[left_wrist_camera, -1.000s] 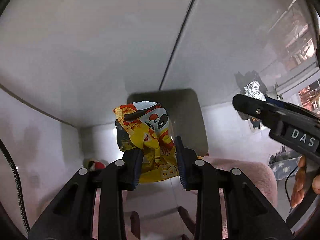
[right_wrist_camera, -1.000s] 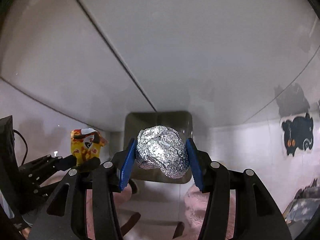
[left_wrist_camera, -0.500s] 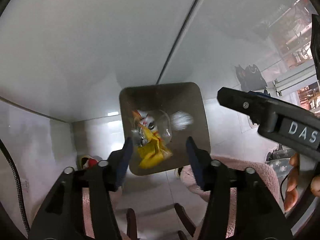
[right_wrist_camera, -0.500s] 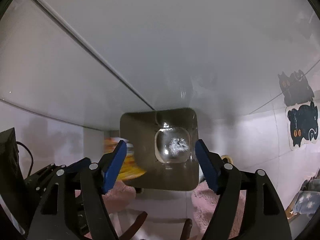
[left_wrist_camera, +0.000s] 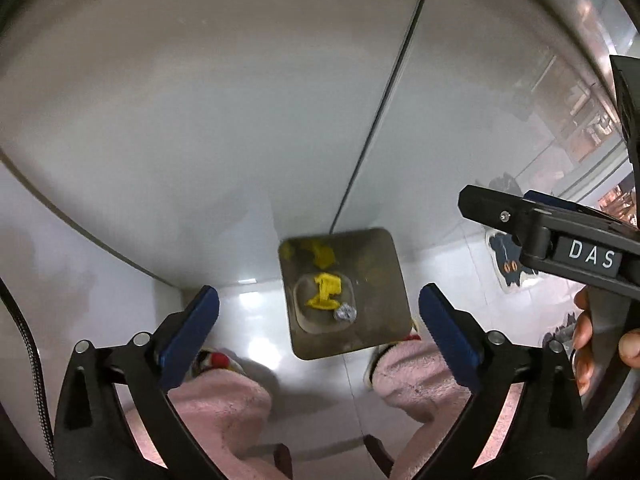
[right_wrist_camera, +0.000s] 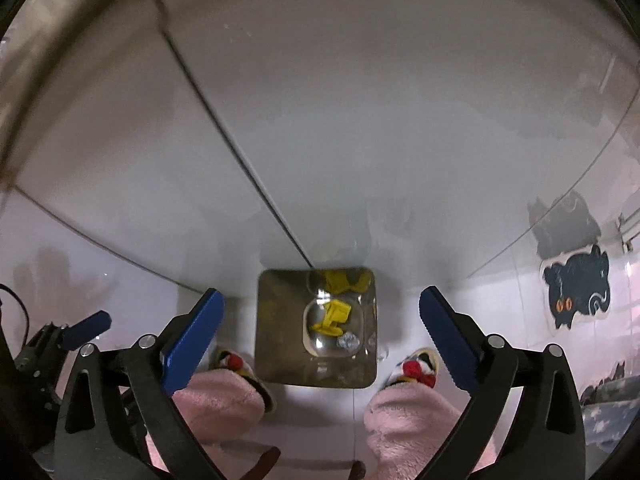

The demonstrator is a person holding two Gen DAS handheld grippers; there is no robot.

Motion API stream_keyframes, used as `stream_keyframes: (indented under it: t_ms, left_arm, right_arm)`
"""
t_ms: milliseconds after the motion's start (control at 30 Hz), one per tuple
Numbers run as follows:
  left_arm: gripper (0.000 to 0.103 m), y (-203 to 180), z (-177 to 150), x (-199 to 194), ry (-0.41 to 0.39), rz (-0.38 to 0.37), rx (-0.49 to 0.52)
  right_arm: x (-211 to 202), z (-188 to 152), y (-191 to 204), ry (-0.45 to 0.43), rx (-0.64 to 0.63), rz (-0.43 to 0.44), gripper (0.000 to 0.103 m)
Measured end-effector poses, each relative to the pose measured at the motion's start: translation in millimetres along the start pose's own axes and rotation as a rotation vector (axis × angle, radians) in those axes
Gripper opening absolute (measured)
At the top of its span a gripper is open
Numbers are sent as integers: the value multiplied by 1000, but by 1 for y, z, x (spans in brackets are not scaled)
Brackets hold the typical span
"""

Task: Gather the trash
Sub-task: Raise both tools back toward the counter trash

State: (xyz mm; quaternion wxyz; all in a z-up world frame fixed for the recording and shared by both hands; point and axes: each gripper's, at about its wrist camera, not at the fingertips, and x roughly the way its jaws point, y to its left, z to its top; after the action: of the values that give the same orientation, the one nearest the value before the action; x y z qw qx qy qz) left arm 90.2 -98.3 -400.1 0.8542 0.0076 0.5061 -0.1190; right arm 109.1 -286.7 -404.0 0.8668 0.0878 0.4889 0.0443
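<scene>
Left wrist view, yellow wrapper [left_wrist_camera: 326,289], foil ball [left_wrist_camera: 345,313] inside bin [left_wrist_camera: 384,280], grippers just opened

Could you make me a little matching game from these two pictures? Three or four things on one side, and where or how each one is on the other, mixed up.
Things:
1. yellow wrapper
2. foil ball
3. left tongs
4. cat sticker

Places or states:
A. low on the white wall at the right
B. open, holding nothing
C. small and silver, at the bin's bottom
D. crumpled in the bin, beside the silver lump

Pairs: 1-D, 2-C, 3-B, 4-A
</scene>
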Motion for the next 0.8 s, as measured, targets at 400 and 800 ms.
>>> stream_keyframes:
  t_ms: [400, 800]
  left_arm:
    - [95, 7, 21, -128, -224, 78, -34]
    - [95, 25, 83, -193, -340, 126, -53]
  right_arm:
    - [-127, 26, 11, -250, -24, 35, 99]
    - [-186, 91, 31, -347, -63, 12, 99]
